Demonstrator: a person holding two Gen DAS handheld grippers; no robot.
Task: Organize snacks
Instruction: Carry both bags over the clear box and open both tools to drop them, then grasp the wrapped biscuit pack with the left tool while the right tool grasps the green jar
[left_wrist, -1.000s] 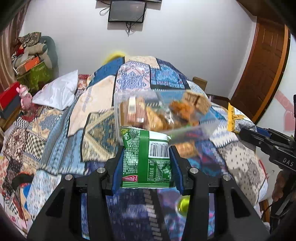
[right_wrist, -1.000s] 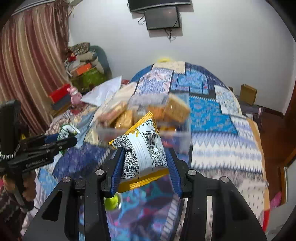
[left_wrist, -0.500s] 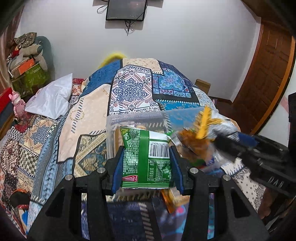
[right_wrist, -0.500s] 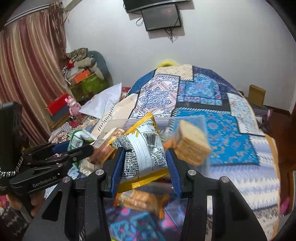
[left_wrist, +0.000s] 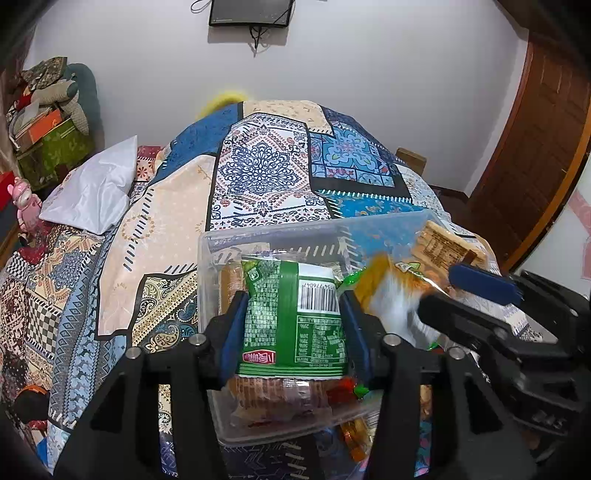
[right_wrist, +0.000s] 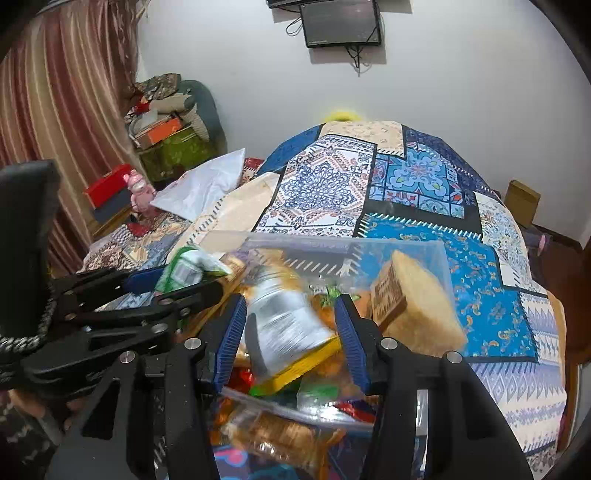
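Depositing step. Left gripper (left_wrist: 291, 317), pads clamped on both sides of a glossy green foil snack packet (left_wrist: 295, 317) with a printed barcode, holds it above the clear plastic container (left_wrist: 221, 373), a thin-walled rectangular tub on the patterned patchwork quilt (left_wrist: 258, 166). Right gripper (right_wrist: 291, 336) has its jaws spread wider than the crinkled yellow-and-white snack bag (right_wrist: 291, 332), motion-blurred between them and seemingly dropping into the tub. A wrapped cracker block (right_wrist: 413, 306), tan and rectangular, leans at the right wall. Next, by judgement: part the left pads over free space beside the biscuit rolls.
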